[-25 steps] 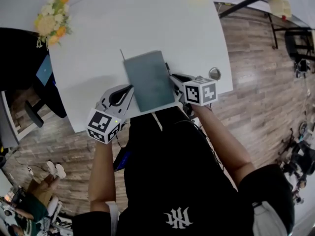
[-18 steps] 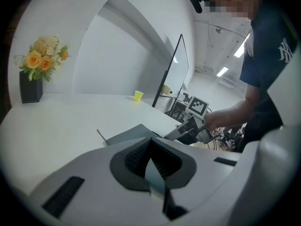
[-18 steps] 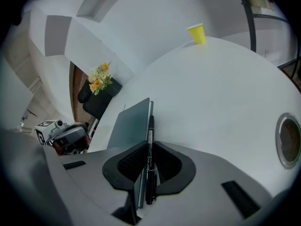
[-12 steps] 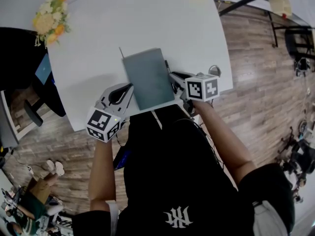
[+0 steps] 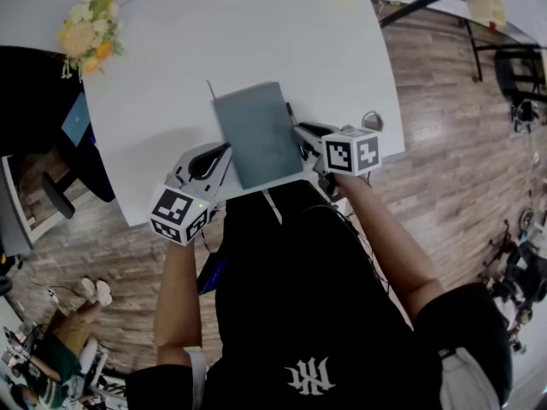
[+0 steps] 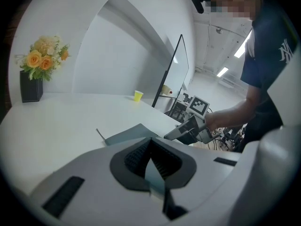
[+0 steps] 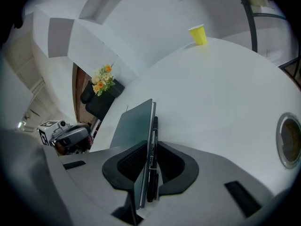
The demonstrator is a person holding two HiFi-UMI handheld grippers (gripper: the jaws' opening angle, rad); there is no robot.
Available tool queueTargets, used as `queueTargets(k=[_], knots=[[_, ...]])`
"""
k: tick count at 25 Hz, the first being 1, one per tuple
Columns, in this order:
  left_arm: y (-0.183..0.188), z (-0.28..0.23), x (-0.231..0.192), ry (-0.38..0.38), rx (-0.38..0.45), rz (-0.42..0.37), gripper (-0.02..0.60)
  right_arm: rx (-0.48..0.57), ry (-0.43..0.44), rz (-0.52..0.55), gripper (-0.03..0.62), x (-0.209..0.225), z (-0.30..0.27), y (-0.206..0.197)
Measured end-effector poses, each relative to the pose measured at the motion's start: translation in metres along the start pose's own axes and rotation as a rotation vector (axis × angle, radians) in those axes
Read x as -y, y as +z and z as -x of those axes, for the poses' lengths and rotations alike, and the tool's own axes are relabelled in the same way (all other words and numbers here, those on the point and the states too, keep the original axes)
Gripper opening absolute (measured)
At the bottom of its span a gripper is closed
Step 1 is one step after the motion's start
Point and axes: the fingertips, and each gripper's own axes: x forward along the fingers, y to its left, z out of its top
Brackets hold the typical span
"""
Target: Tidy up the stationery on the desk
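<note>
Grey notebook [image 7: 134, 126] and black pen [image 7: 153, 158], its print illegible, pinched in right gripper [image 7: 151, 149].

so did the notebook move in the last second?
No. The notebook sits in the same place against the grommet in the desk; the slight upward shift is shared by the whole view.

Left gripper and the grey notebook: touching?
Touching. The left gripper view shows the left gripper with its jaws shut on a corner of the grey notebook, the cover pinched between the pads.
</note>
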Motion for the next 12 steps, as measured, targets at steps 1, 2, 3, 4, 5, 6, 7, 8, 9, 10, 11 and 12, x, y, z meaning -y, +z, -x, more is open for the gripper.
queueTargets(k=[1,2,3,4,5,6,7,8,9,10,11,12], knots=[[0.0001,0.0003,0.0007,0.000,0.001,0.000,0.003,0.000,-0.004,0.008,0.067,0.0001,0.0003,0.0004],[0.0000,0.0008,0.0014,-0.001,0.001,0.000,0.003,0.001,-0.007,0.013,0.067,0.0003,0.0006,0.0007],[-0.0001,0.0014,0.0020,-0.001,0.002,0.000,0.003,0.001,-0.009,0.014,0.067,0.0003,0.0011,0.0009],[-0.0002,0.0023,0.0025,0.000,0.003,0.000,0.003,0.003,-0.008,0.014,0.067,0.0000,0.0017,0.0011],[-0.0001,0.0033,0.0028,0.001,0.004,-0.001,0.003,0.004,-0.008,0.014,0.067,-0.0004,0.0023,0.0013],[0.0002,0.0043,0.0031,0.002,0.006,-0.002,0.003,0.004,-0.009,0.015,0.067,-0.0007,0.0029,0.0015],[0.0007,0.0051,0.0033,0.004,0.008,-0.001,0.003,0.005,-0.010,0.018,0.067,-0.0008,0.0036,0.0020],[0.0013,0.0058,0.0035,0.005,0.011,-0.001,0.003,0.006,-0.012,0.021,0.067,-0.0007,0.0043,0.0028],[0.0018,0.0064,0.0037,0.007,0.014,0.001,0.003,0.007,-0.013,0.023,0.067,-0.0008,0.0050,0.0036],[0.0025,0.0070,0.0037,0.008,0.018,0.003,0.003,0.009,-0.014,0.025,0.067,-0.0011,0.0058,0.0048],[0.0034,0.0076,0.0036,0.009,0.021,0.005,0.003,0.013,-0.014,0.030,0.067,-0.0017,0.0066,0.0066],[0.0047,0.0081,0.0032,0.010,0.025,0.004,0.003,0.017,-0.015,0.037,0.067,-0.0027,0.0074,0.0093]])
